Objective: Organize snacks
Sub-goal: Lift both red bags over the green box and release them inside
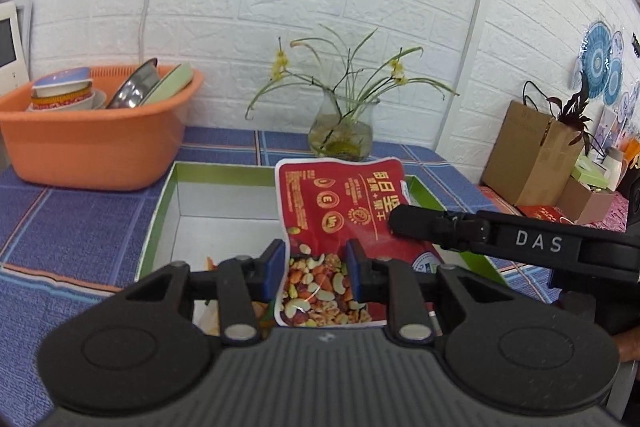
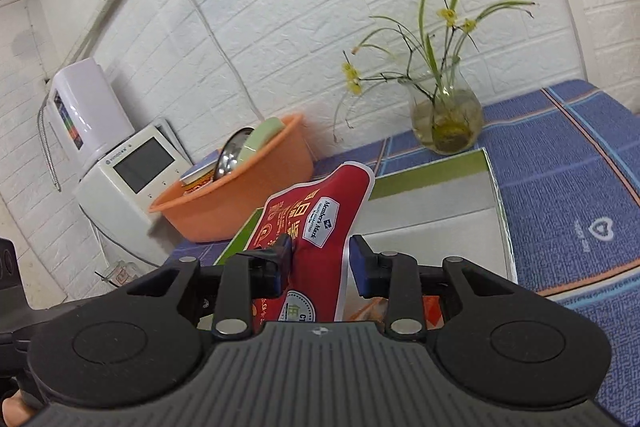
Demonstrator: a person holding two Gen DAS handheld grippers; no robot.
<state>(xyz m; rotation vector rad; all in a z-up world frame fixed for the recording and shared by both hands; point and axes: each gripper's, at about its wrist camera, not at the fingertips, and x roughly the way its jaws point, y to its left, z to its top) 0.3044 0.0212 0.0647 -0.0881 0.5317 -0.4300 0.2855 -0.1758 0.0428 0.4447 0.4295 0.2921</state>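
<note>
A red mixed-nut snack bag (image 1: 340, 211) stands upright over a green-rimmed white box (image 1: 224, 199). My left gripper (image 1: 316, 265) has its blue pads on either side of the bag's lower end, pressing its edges. My right gripper (image 2: 320, 261) reaches in from the right; its arm (image 1: 520, 239) shows in the left wrist view. In the right wrist view the bag (image 2: 320, 223) passes between the pads, touching the left one, with a gap at the right one. The box (image 2: 440, 195) lies beyond. An orange packet (image 1: 212, 263) lies inside the box, mostly hidden.
An orange basin (image 1: 92, 143) with bowls and plates sits at the back left of the blue tablecloth (image 1: 72, 227). A glass vase with a plant (image 1: 344, 135) stands behind the box. Cardboard boxes (image 1: 536, 155) stand at the right. A white appliance (image 2: 132, 179) stands left of the basin.
</note>
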